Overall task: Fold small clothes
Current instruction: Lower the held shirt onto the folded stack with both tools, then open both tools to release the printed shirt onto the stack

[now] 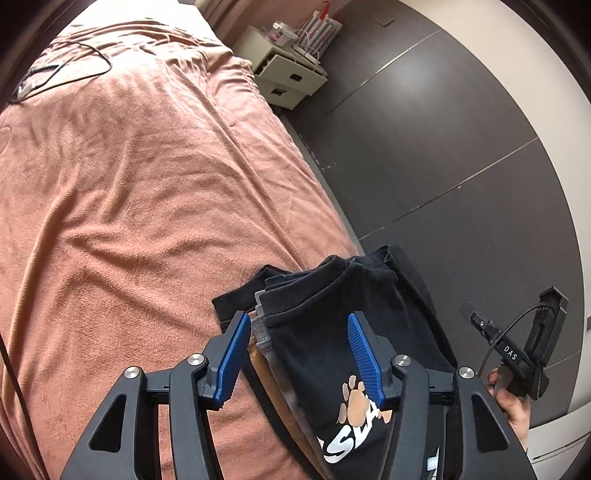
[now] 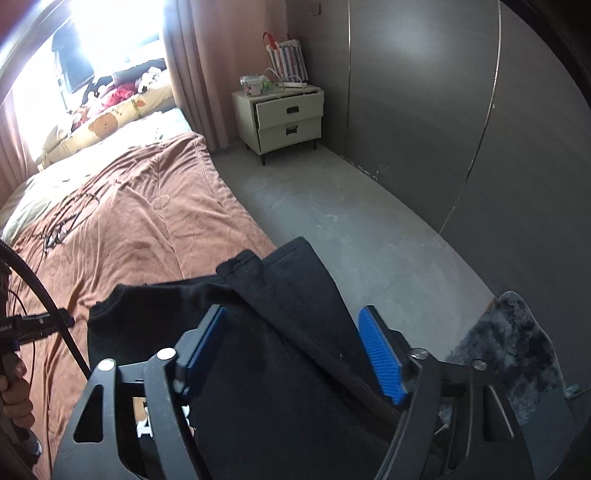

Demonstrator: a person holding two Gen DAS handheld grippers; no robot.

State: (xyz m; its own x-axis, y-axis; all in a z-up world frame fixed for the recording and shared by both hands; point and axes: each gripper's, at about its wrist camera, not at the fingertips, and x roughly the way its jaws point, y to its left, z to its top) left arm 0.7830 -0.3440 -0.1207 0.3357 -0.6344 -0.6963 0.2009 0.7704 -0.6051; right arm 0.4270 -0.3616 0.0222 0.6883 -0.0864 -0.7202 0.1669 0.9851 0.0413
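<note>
The black shirt lies at the bed's edge, lower middle of both frames; left gripper and right gripper stand wide open above it

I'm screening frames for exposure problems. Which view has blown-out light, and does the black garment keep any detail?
Right wrist view: the window is blown out to white and the black garment reads as a near-featureless dark mass. Left wrist view: even light, with the garment's ribbed collar and paw print clear; straight lines bow in both.
</note>
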